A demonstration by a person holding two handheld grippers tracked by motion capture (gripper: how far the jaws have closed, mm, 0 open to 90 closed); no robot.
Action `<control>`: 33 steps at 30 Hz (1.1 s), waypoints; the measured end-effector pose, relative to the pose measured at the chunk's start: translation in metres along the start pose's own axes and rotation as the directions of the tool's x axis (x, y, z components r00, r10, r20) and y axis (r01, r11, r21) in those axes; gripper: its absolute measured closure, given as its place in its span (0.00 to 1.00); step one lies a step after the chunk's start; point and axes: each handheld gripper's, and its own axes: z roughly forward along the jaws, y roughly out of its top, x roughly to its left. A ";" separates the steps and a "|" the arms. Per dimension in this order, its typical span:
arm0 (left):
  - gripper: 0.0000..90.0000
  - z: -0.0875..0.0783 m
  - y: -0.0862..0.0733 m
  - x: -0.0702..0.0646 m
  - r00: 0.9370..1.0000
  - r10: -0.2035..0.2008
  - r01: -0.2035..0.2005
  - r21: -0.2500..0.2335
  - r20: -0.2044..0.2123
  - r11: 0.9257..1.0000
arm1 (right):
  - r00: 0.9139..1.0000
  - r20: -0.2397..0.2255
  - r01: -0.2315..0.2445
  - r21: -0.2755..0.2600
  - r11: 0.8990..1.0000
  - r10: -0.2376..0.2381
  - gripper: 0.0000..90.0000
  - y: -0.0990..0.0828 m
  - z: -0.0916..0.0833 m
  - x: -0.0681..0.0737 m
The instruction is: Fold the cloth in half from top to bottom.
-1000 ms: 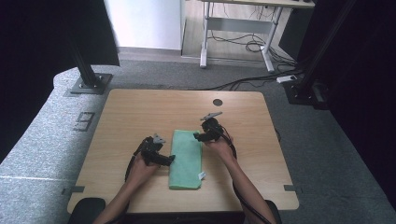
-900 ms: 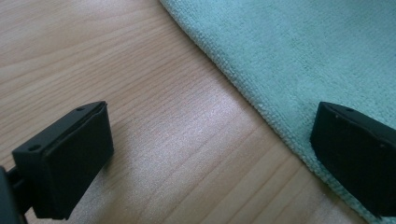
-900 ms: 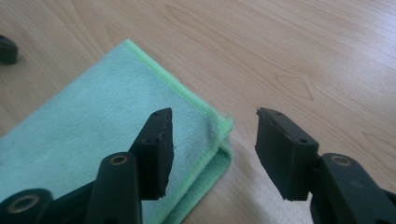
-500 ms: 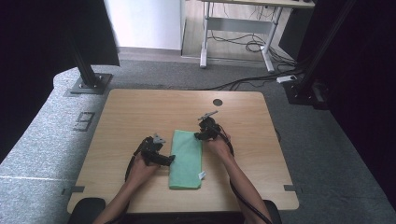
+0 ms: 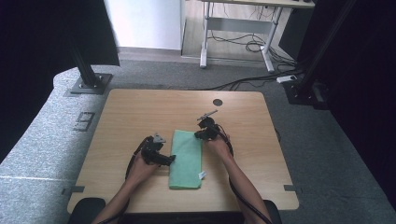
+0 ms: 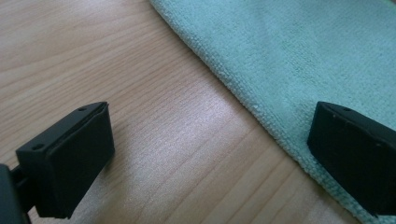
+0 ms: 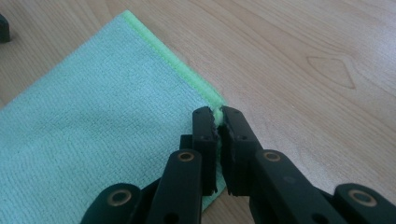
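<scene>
The green cloth (image 7: 93, 130) runs past the frame edges in both gripper views.

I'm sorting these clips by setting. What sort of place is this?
Probably a lab or office recording station, not a home: a bare wooden table on grey carpet, black frame posts bolted beside it, and a desk with trailing cables behind. A green cloth lies on the table.

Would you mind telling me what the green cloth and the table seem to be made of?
The cloth looks like soft microfibre or terry: a fine looped, matte pile, with a brighter stitched hem along its edge. The table looks like pale wood or a wood-look laminate; grain lines and a knot mark show, with a slight sheen. Which one, the pictures cannot settle.
</scene>
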 end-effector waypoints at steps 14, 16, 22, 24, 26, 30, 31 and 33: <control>0.01 0.000 -0.001 -0.001 1.000 0.001 -0.001 0.002 -0.005 1.000 | 0.999 0.022 0.032 -0.048 0.998 -0.031 0.94 0.008 -0.022 0.013; 0.01 0.000 -0.001 -0.001 1.000 0.000 0.000 0.002 -0.007 1.000 | 0.998 0.023 0.060 -0.067 0.996 -0.059 0.94 0.010 -0.031 0.016; 0.01 0.000 -0.001 -0.001 1.000 0.000 0.001 0.004 -0.010 1.000 | 0.993 0.020 0.120 -0.127 0.985 -0.118 0.95 0.011 -0.058 0.029; 0.01 0.000 -0.001 -0.001 1.000 -0.002 0.002 0.004 -0.011 1.000 | 0.990 0.018 0.140 -0.147 0.979 -0.138 0.95 0.011 -0.066 0.034; 0.01 0.000 -0.001 -0.002 1.000 -0.003 0.003 0.004 -0.012 1.000 | 0.989 0.017 0.151 -0.155 0.976 -0.150 0.94 0.010 -0.070 0.036; 0.01 0.000 -0.001 -0.002 1.000 -0.003 0.003 0.005 -0.011 1.000 | 0.981 0.013 0.191 -0.191 0.963 -0.192 0.95 0.006 -0.086 0.050; 0.01 0.000 -0.001 -0.002 1.000 -0.004 0.004 0.003 -0.013 1.000 | 0.981 0.010 0.192 -0.197 0.961 -0.194 0.95 0.006 -0.088 0.052; 0.01 0.000 -0.001 -0.002 1.000 -0.004 0.004 0.004 -0.013 1.000 | 0.979 0.008 0.201 -0.202 0.959 -0.204 0.94 0.004 -0.091 0.055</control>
